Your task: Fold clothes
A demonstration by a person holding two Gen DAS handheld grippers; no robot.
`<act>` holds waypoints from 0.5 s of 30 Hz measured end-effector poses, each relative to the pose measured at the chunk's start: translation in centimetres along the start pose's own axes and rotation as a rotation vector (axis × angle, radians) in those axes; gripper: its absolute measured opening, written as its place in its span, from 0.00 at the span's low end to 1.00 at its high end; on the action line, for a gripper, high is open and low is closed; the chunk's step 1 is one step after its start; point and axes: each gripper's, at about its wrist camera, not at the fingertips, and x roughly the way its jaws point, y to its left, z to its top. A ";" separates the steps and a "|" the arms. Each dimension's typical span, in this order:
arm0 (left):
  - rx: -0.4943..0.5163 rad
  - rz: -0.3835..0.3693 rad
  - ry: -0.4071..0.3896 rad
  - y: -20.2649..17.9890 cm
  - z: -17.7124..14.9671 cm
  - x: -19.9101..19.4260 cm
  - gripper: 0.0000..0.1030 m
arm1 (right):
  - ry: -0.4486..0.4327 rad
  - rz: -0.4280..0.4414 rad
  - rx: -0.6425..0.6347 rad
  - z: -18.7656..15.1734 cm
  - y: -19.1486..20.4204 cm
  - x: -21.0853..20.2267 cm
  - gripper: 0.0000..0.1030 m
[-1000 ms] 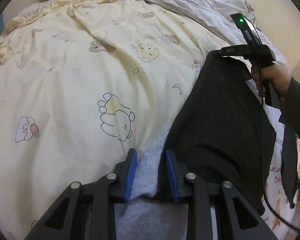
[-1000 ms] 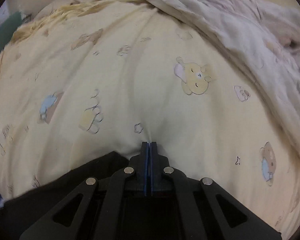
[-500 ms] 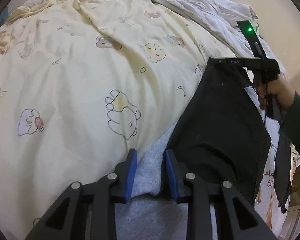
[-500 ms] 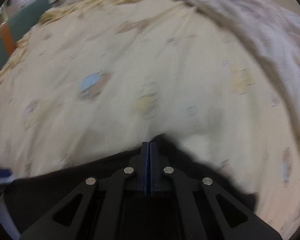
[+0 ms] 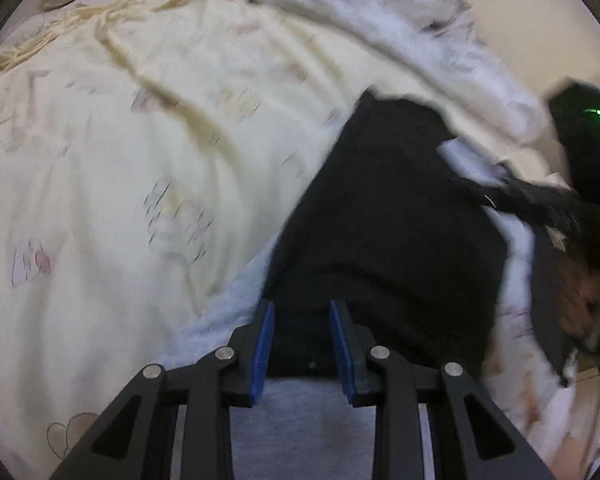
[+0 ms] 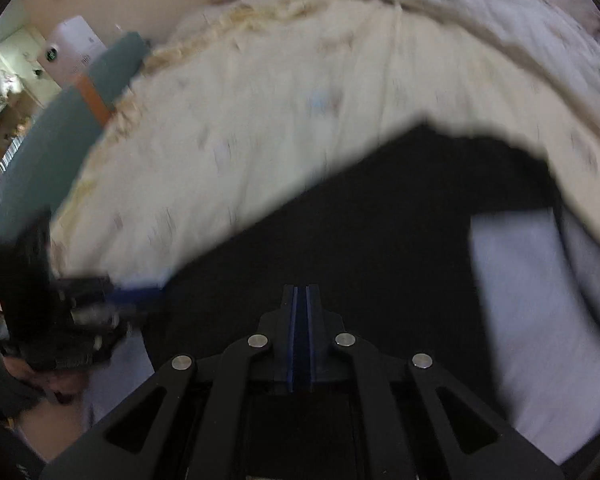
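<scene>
A black garment (image 5: 380,220) with a pale grey inside (image 5: 228,312) lies on the bed. My left gripper (image 5: 302,312) has the garment's near edge filling the gap between its blue pads; its jaws are closing on it. In the left wrist view my right gripper (image 5: 500,194) shows blurred over the garment's far right edge. From the right wrist, the right gripper (image 6: 302,292) is almost shut on the black garment (image 6: 360,220), its pads parting by a thin slit. The left gripper (image 6: 136,292) is at the left edge, and the grey inside (image 6: 532,300) shows at right.
A cream duvet (image 5: 140,160) with cartoon prints covers the bed. A crumpled pale sheet (image 5: 420,20) lies along its far side. A teal bed frame (image 6: 60,128) with an orange band borders the bed, and a white device (image 6: 72,44) stands beyond it. A hand (image 5: 588,292) grips the right tool.
The right gripper swept the black cloth's far edge across toward the left gripper. Black cloth now covers the grey between the left jaws, which stand narrower. A slit opened between the right pads.
</scene>
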 end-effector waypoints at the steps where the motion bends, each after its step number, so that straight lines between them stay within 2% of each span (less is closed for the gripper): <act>1: 0.002 0.034 -0.004 0.2 0.0 -0.1 0.16 | 0.018 -0.022 0.014 -1.4 -0.3 0.7 0.04; 2: 0.003 0.068 -0.008 0.5 0.0 -0.2 0.06 | 0.028 -0.047 0.028 -2.6 -0.7 1.2 0.04; 3: 0.004 0.109 -0.013 0.7 0.0 -0.3 0.02 | 0.009 -0.077 0.043 -3.3 -1.6 1.0 0.00; 5: -0.037 0.193 -0.021 1.6 -0.2 -0.9 0.02 | -0.029 -0.138 0.092 -4.4 -3.3 -0.3 0.00; 7: -0.093 0.166 -0.024 2.4 -0.4 -1.6 0.03 | -0.065 -0.175 0.132 -5.4 -4.0 -2.2 0.03; 8: -0.096 0.141 -0.039 2.1 -0.5 -2.1 0.11 | -0.084 -0.162 0.144 -5.9 -3.7 -3.1 0.08; 9: -0.074 0.111 -0.056 1.1 -0.6 -2.5 0.14 | -0.108 -0.118 0.161 -6.4 -3.1 -4.0 0.08; 13: 0.100 0.010 -0.085 -4.7 -1.2 -2.3 0.17 | -0.165 0.027 0.199 -8.1 0.7 -4.6 0.08; 15: 0.177 0.040 -0.047 -6.8 -1.7 -0.6 0.17 | -0.162 0.080 0.219 -8.6 3.0 -2.9 0.08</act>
